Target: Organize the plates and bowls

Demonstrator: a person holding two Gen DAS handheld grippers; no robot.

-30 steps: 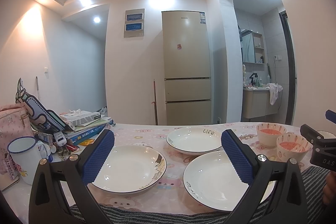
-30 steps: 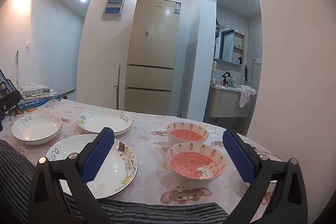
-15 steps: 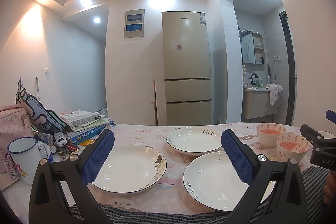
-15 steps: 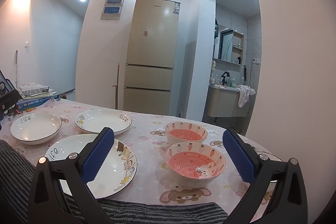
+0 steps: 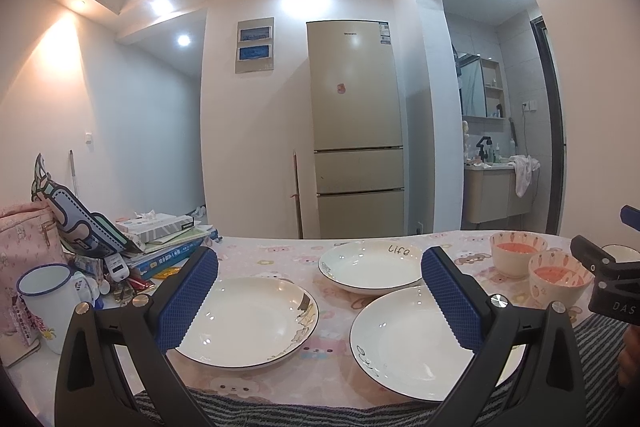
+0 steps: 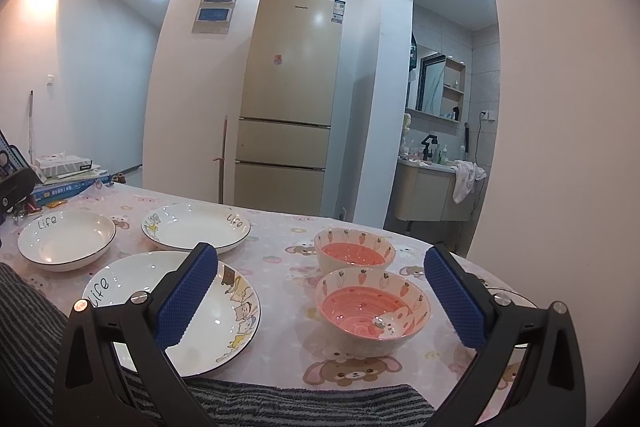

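Note:
Three white plates lie on the pink tablecloth: a left plate (image 5: 248, 323), a far plate (image 5: 370, 267) marked "life", and a near right plate (image 5: 412, 343). Two pink carrot-pattern bowls stand to the right: a near bowl (image 6: 372, 311) and a far bowl (image 6: 354, 253). My left gripper (image 5: 320, 303) is open and empty, held above the near plates. My right gripper (image 6: 320, 299) is open and empty, with the near bowl between its fingers in the view. The plates also show in the right wrist view: (image 6: 66, 239), (image 6: 196, 227), (image 6: 176, 311).
A white enamel mug (image 5: 46, 301), a pink bag (image 5: 24, 239) and a stack of books with a tissue box (image 5: 164, 235) crowd the table's left end. A striped grey cloth (image 6: 280, 403) lies along the near edge. A fridge (image 5: 356, 131) stands behind the table.
The right gripper's view has shifted slightly, with the bowls sitting a little lower and closer. The left gripper has barely moved. Both stay open.

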